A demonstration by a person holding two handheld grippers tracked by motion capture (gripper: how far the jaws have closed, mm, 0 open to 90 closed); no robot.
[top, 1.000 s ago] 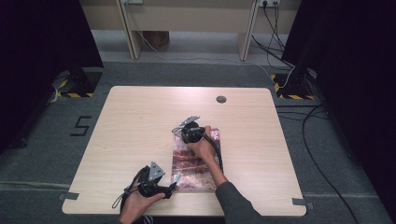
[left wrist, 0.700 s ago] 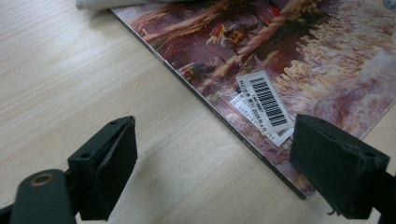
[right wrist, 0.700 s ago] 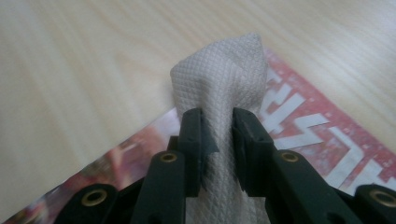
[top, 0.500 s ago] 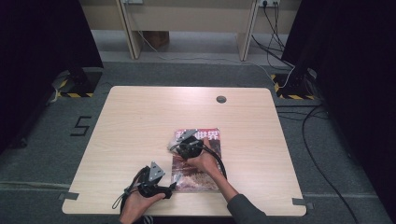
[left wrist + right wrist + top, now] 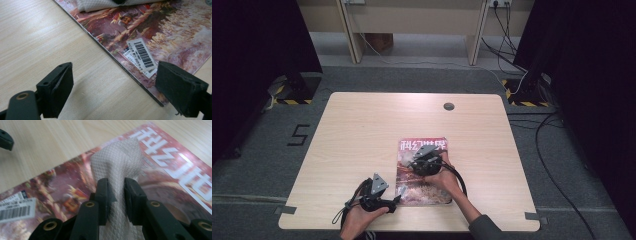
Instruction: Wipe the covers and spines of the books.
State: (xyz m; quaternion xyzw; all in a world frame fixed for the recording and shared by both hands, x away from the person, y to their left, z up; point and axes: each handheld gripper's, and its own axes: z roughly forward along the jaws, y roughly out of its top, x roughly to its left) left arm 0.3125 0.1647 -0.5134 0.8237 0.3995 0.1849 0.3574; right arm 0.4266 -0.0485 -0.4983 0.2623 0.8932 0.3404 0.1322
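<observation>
A magazine (image 5: 424, 175) with a reddish picture cover and white title letters lies flat near the table's front edge. My right gripper (image 5: 116, 195) is shut on a folded white paper towel (image 5: 117, 165), which presses against the cover (image 5: 175, 170). In the high view that gripper (image 5: 422, 162) sits over the magazine's middle. My left gripper (image 5: 394, 200) rests at the magazine's lower left corner, jaws open. Its own view shows the wide-apart jaws straddling the cover's spine edge (image 5: 130, 75) near a barcode label (image 5: 141, 53), with the towel (image 5: 105, 3) at the top.
The light wooden table (image 5: 362, 135) has a round cable hole (image 5: 448, 106) at the back right. Black cables trail from both grippers toward the front edge. Desk legs and floor cables stand beyond the table.
My right gripper has drawn the towel toward the person along the cover, uncovering the title at the far end. The left gripper has stayed in place.
</observation>
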